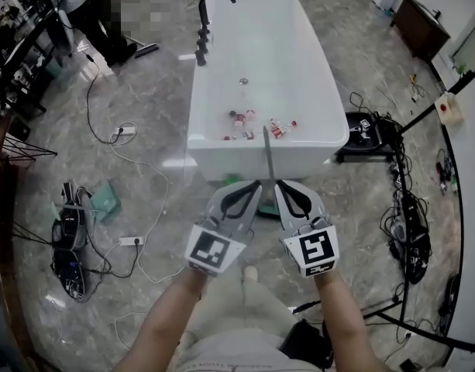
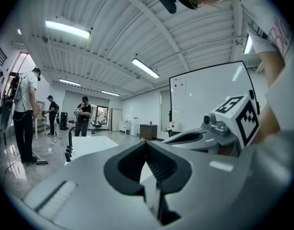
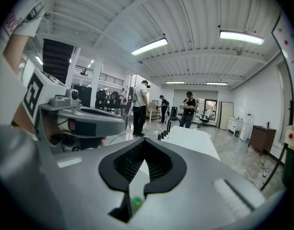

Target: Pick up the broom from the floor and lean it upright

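Broom [image 1: 266,155], position? (A)

Only a thin grey handle shows. It slants from between the tips of the left gripper [image 1: 258,183] and right gripper [image 1: 277,183] up across the near wall of the bathtub [image 1: 222,161]. The head end is hidden beneath the grippers. Whether the handle touches the tub rim: cannot tell. (B)

Fingers? (A)

Left fingers [image 2: 176,171] clenched, nothing between them. Right fingers [image 3: 116,168] pressed together too, with a small green speck [image 3: 137,202] low in the slit, unidentified. Neither gripper view shows the handle. (B)

Step? (A)

Judged: nothing in hand, and the broom seems propped low at a slant, not upright. The next move calls for releasing one set of fingers, lowering them to the handle and closing around it. Then raise it steeper so it rests steadily against the tub wall. (B)
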### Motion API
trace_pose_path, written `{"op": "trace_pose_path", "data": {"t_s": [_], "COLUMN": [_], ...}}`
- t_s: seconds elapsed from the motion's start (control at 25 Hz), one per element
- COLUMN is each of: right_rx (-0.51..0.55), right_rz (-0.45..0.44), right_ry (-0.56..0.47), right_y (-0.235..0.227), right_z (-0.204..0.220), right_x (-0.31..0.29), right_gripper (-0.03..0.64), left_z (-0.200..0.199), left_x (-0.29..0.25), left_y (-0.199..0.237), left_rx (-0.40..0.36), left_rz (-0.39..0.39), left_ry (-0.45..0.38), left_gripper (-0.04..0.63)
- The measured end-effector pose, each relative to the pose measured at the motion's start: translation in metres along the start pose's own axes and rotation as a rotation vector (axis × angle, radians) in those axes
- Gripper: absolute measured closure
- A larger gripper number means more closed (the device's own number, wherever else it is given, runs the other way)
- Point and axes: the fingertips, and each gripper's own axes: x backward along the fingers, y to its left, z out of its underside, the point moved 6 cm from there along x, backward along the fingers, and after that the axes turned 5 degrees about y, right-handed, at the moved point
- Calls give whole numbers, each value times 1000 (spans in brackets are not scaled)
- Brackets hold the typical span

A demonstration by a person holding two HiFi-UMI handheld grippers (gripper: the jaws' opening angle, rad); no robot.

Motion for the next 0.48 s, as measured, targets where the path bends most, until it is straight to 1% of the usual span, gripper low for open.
{"op": "trace_pose_path", "data": {"t_s": [0.12,0.28,0.36,0.48], "right_rx": [37,66,66,40], "right_rz": [9,19,27,28], "right_ry": [-49,-67,-79,-93], "right_y": [0,-2,-3,0], "right_z": [-26,-47,-56,-64], "right_x": [14,30,35,43], "right_gripper": [615,615,615,615], "left_z": [-24,-48,-56,-63], "left_x": [5,7,6,7], "left_y": [-1,-8,-9,-12], "left_rx": [-16,-25,-26,-18], "left_rz": [9,19,26,35], "left_ry": [-31,-58,-67,-76], "left_gripper": [597,597,597,597]}}
